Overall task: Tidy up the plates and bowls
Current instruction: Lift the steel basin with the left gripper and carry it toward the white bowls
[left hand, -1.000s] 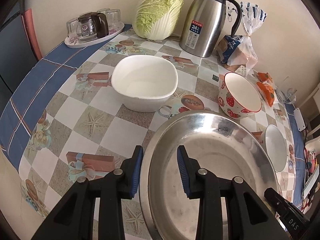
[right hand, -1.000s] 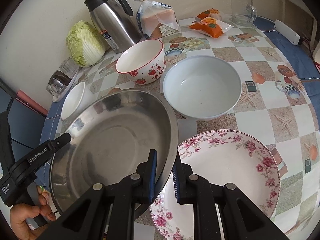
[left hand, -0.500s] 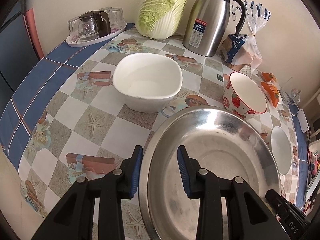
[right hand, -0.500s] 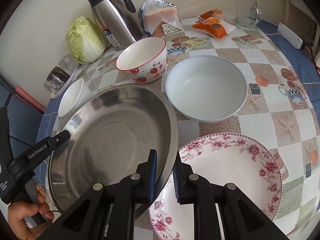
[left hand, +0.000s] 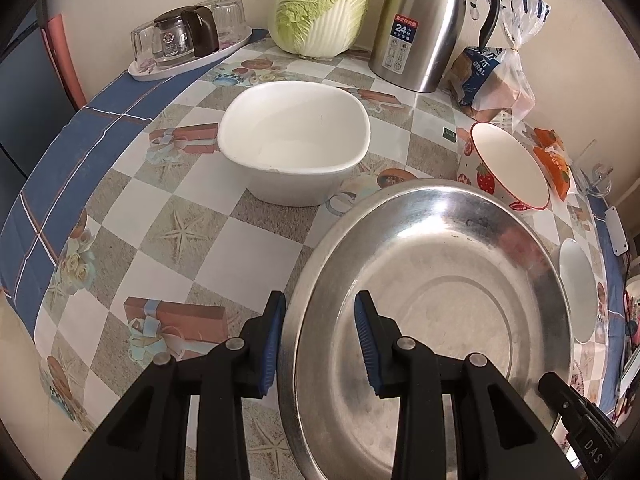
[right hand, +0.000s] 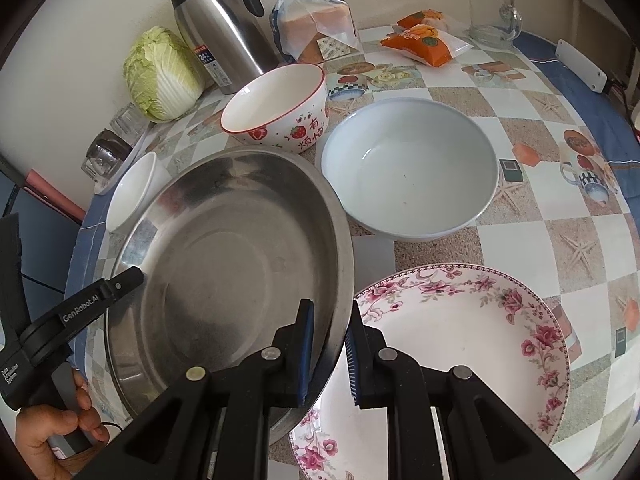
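Note:
A large steel basin (left hand: 436, 320) (right hand: 232, 264) is held between both grippers. My left gripper (left hand: 318, 340) straddles its left rim with the jaws apart. My right gripper (right hand: 329, 354) is shut on its right rim. A white square bowl (left hand: 294, 140) (right hand: 132, 190) sits beyond the basin. A strawberry bowl (left hand: 504, 168) (right hand: 280, 114) and a pale round bowl (right hand: 412, 168) stand behind. A floral plate (right hand: 460, 344) lies under my right gripper.
A steel thermos (left hand: 424, 24), a cabbage (left hand: 326, 4), a bread bag (left hand: 496, 80), orange snack packs (right hand: 424, 42), a glass mug (right hand: 494, 16) and a tray of glasses (left hand: 188, 40) line the back of the round table (left hand: 120, 208). A white power strip (right hand: 580, 66) lies at the right edge.
Both grippers and the basin have moved forward toward the bowls. The right gripper's jaws look slightly wider than before.

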`<state>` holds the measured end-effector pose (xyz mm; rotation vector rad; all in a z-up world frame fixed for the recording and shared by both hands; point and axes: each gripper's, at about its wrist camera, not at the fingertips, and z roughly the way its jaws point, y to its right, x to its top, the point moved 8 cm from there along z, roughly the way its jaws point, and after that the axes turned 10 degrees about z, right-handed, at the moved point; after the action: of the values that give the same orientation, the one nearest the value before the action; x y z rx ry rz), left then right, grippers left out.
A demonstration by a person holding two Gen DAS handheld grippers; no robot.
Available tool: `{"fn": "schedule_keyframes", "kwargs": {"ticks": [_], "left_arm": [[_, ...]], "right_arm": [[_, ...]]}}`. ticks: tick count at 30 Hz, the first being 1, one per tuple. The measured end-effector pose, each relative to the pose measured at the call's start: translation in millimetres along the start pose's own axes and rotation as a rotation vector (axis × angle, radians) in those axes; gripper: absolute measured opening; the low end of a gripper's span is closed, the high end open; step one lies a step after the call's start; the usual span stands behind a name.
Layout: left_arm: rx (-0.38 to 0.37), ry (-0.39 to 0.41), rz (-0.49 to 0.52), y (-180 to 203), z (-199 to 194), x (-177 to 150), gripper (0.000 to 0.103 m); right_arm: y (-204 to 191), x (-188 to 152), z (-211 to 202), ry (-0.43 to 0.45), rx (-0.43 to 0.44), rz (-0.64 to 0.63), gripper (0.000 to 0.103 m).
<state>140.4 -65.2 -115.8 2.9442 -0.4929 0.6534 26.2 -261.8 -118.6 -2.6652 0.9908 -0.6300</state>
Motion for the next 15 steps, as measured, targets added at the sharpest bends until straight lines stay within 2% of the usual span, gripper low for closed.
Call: {"fn": "schedule_keyframes", "kwargs": {"ticks": [7,15], "left_arm": [[0.017,-0.027,0.006,0.3,8.5,-3.4,0.036],[0.028,-0.023,0.010,0.6,8.8,-2.3,0.038]], "right_arm": [[0.6,0.4,1.7,0.002,0.001,0.001,0.017],[-0.4,0.7,2.8,0.002,0.001,-0.001,0.017]]}}
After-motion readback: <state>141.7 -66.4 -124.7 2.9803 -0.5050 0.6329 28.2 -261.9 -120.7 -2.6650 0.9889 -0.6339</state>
